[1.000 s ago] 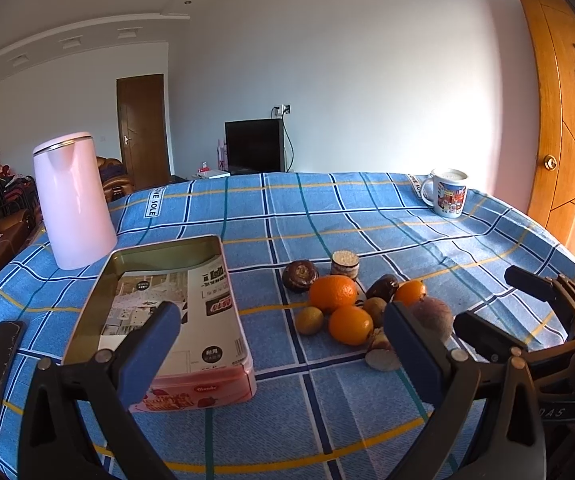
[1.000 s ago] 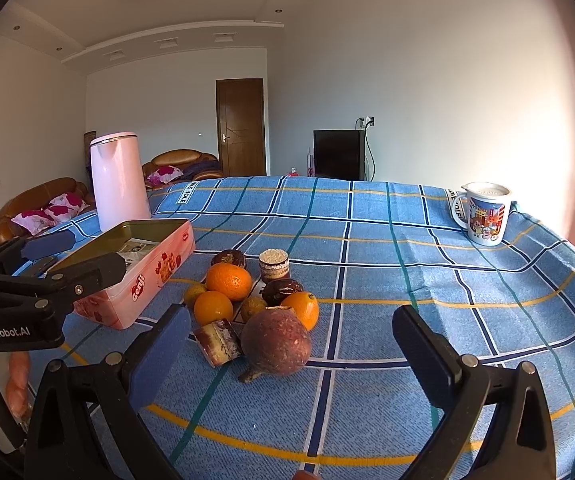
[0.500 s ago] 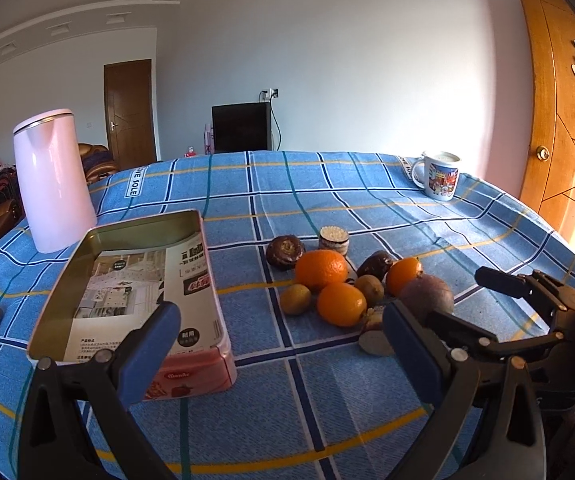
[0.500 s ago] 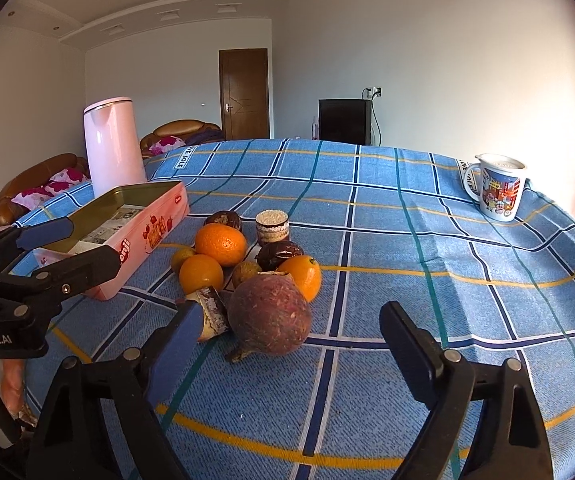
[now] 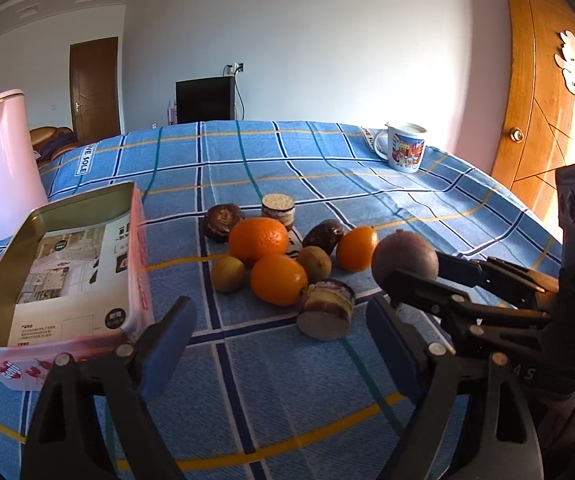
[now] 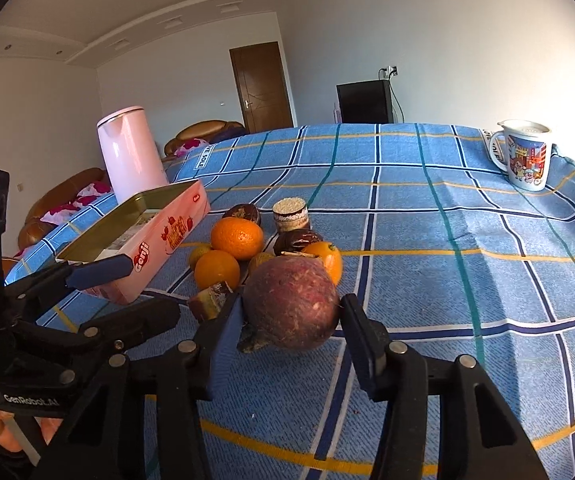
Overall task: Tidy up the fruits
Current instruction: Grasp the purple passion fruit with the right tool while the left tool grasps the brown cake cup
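A pile of fruit and small cakes lies on the blue checked tablecloth (image 5: 327, 168): a big orange (image 5: 258, 240), two smaller oranges, two kiwis and a large dark red fruit (image 6: 291, 304). My right gripper (image 6: 290, 312) has its fingers on both sides of the dark red fruit (image 5: 404, 261), touching it or nearly so, and the fruit rests on the cloth. My left gripper (image 5: 279, 328) is open and empty, in front of the pile. An open pink tin (image 5: 67, 264) stands to the left of the fruit.
A pink kettle (image 5: 1, 164) stands behind the tin at the far left. A printed mug (image 5: 403, 151) stands at the far right edge of the table. A wooden door (image 5: 547, 120) is on the right beyond the table.
Both grippers moved forward toward the pile. The right gripper's fingers narrowed from wide open to either side of the dark red fruit.
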### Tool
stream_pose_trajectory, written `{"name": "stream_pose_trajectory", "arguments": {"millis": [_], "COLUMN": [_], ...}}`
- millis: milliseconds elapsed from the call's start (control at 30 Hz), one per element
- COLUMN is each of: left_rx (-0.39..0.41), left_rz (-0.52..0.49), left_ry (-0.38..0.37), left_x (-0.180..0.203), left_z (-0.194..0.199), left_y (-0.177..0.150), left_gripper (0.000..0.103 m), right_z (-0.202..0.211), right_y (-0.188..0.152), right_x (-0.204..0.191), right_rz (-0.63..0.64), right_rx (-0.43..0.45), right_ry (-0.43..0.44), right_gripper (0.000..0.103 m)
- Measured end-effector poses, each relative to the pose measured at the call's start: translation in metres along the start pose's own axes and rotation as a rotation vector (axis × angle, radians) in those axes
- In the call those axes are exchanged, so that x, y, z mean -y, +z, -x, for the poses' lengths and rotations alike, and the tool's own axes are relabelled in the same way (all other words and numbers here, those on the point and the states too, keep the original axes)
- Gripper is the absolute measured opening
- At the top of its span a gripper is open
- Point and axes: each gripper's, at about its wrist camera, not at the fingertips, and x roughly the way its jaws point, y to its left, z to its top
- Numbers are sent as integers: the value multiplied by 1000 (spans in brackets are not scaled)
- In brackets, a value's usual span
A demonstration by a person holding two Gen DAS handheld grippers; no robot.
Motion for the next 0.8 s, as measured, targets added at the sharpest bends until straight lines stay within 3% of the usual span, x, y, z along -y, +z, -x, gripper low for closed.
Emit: {"name": "stream_pose_trajectory", "arguments": {"millis": [233, 333, 433, 500, 567, 800], "left_rx": [-64, -90, -124, -150, -172, -143], "left_rz": [7, 9, 21, 20, 36, 22], "left_ry": [-34, -45, -42, -39, -50, -55], "left_x": [16, 22, 25, 27, 23, 22], "left_z": [-20, -29, -38, -44, -47, -39], "left_y": [6, 8, 7, 6, 5, 3], "left_gripper": [83, 73, 71, 63, 48, 45], "right_z": [17, 20, 22, 23, 23, 24], "right_y": [-2, -3, -5, -7, -8, -9], "right_x": [16, 24, 28, 30, 31, 27], "right_rz": [-28, -50, -56, -61, -61, -51], "right_rx": [56, 67, 75, 78, 78, 87], "right_ry": [-35, -28, -26, -18, -16, -5], "right_gripper": [52, 52, 52, 52, 52, 52]}}
